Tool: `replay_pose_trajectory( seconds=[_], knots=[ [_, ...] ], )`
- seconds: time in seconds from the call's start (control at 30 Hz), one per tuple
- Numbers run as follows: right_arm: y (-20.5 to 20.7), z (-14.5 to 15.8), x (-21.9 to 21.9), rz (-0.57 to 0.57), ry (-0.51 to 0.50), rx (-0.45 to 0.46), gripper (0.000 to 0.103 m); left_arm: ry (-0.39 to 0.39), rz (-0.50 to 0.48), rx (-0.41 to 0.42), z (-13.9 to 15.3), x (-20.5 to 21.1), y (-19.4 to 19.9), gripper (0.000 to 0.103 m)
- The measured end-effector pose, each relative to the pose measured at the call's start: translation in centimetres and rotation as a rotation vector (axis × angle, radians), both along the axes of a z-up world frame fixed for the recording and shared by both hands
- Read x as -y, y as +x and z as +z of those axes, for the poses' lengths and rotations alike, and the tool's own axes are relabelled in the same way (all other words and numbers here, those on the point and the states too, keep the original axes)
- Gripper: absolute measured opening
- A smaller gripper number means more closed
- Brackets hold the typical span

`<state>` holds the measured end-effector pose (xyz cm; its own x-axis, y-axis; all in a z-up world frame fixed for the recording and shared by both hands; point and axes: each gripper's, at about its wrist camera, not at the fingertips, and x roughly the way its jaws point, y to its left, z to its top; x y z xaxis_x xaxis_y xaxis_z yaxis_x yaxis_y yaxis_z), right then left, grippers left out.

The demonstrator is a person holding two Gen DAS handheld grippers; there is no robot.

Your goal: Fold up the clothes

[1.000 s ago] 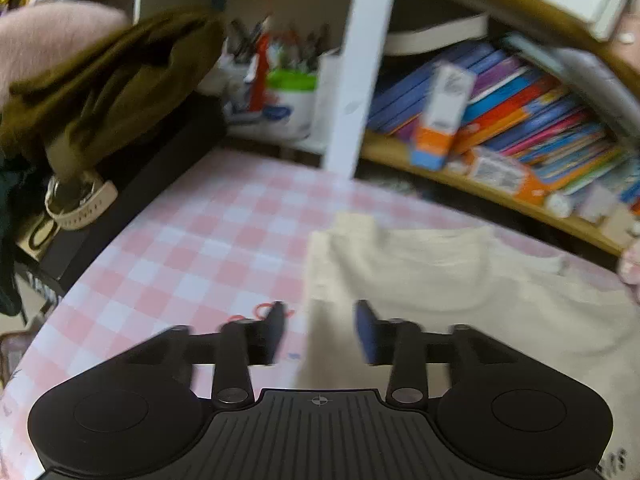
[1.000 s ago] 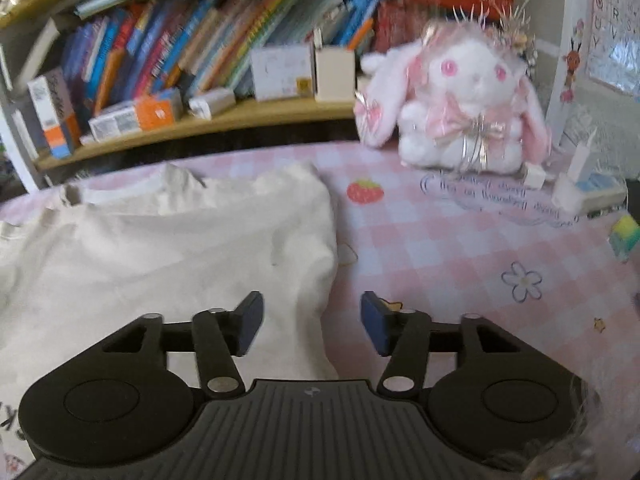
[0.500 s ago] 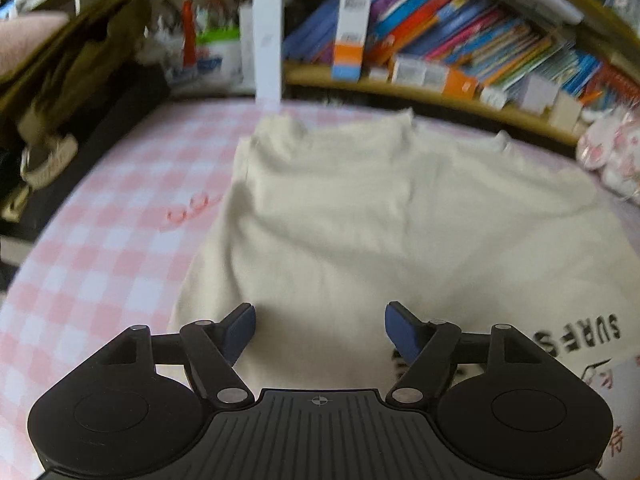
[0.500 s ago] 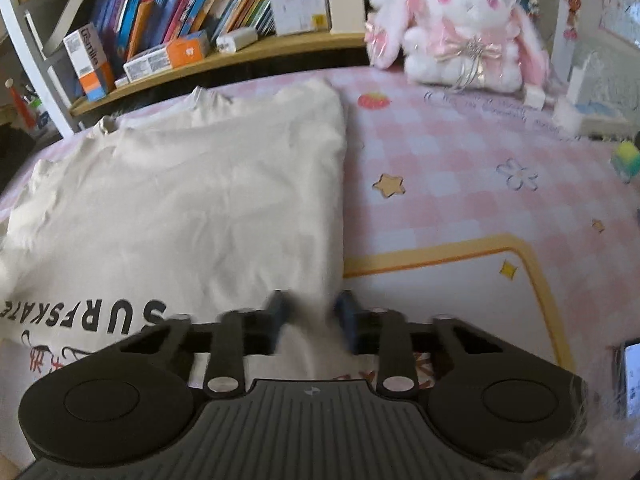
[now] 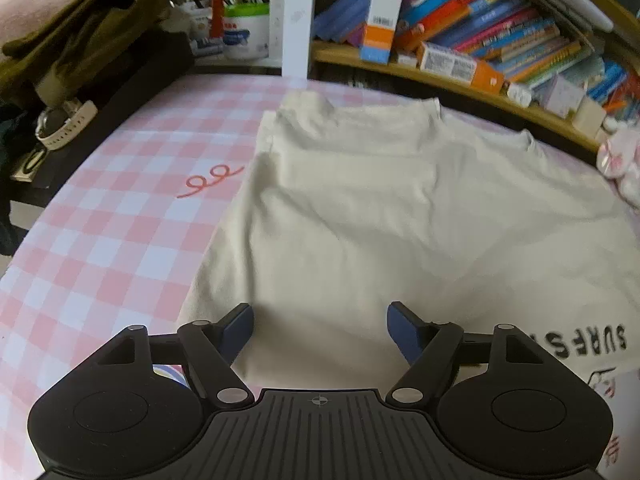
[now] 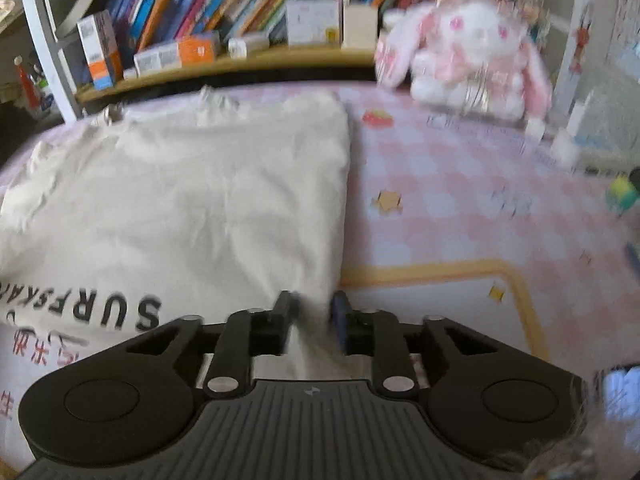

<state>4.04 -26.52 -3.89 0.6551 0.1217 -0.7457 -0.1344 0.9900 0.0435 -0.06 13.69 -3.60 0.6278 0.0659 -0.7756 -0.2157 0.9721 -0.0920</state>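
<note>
While spread flat on the pink checked surface (image 5: 120,216), cream T-shirt (image 5: 400,208) found partly folded, black "SURF" print exposed at near edge. Left tool (image 5: 320,330) held wide apart above shirt's near left portion, gripping nothing. Right tool (image 6: 311,318) pinched closed on shirt's near right edge, cloth bunched between the fingers. Noted beyond the shirt: bookshelf (image 5: 460,80) along far side, pink plush rabbit (image 6: 472,56) at right, wristwatch (image 5: 64,124) at left.
</note>
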Motion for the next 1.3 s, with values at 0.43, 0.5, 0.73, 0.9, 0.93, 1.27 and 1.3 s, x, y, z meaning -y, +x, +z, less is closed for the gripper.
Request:
replay_pose_trajectory(
  seconds=[0.43, 0.5, 0.73, 0.9, 0.93, 1.27, 1.3],
  knots=[
    [-1.0, 2.3, -4.5, 0.024, -0.080, 0.166, 0.103, 0.025, 0.067, 0.033, 2.1, 1.9, -2.0, 0.096],
    [-1.2, 2.1, -5.0, 0.036, -0.094, 0.165, 0.103, 0.022, 0.084, 0.027, 2.1, 1.9, -2.5, 0.096],
    [-1.6, 1.5, -6.3, 0.093, -0.068, 0.154, 0.103, 0.020, 0.143, -0.006, 1.9, 1.0, -4.4, 0.097],
    [-2.0, 1.2, -7.2, 0.106, -0.057, 0.134, 0.103, -0.014, 0.178, -0.014, 1.5, -0.3, -5.1, 0.097],
    [-2.2, 1.1, -7.4, 0.106, -0.056, 0.133, 0.103, -0.018, 0.178, -0.013, 1.5, -0.5, -5.1, 0.097],
    [-3.8, 1.0, -10.0, 0.081, -0.090, 0.124, 0.103, -0.078, 0.109, -0.012, 0.4, -3.0, -4.6, 0.097],
    [-4.0, 1.0, -10.4, 0.067, -0.096, 0.122, 0.103, -0.092, 0.097, -0.014, 0.3, -3.5, -4.6, 0.097]
  ],
)
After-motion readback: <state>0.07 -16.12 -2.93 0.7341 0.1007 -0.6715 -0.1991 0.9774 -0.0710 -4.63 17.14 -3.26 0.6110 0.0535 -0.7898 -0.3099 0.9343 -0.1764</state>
